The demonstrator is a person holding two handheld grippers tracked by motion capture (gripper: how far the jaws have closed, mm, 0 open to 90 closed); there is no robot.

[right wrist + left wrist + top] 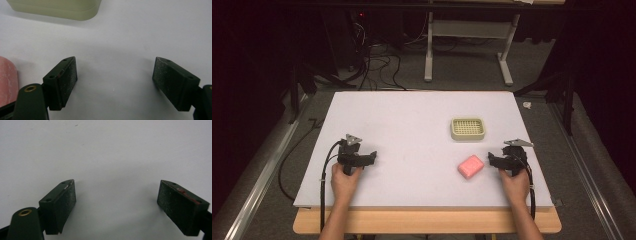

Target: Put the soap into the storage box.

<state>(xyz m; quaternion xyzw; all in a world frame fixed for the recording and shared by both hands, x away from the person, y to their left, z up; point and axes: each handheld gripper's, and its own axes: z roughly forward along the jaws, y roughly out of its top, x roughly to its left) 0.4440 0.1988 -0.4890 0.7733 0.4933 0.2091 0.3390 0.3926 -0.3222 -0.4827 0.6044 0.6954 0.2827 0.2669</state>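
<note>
The pink soap bar [471, 166] lies on the white bench [412, 150], just beside the right tongs [490, 160] and near the cream soap dish [467, 128]. Both right and left tongs [373, 157] gape wide, holding nothing. Grey carpet and cables lie beyond.

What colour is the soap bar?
Pink; the soap bar shows best in the high view.

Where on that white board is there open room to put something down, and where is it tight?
The widest bare stretch is the middle of the white board, between the left gripper and the soap dish, running to the far edge. It is tightest at the right, where the pink soap lies just beside the right gripper, with the dish behind it.
</note>
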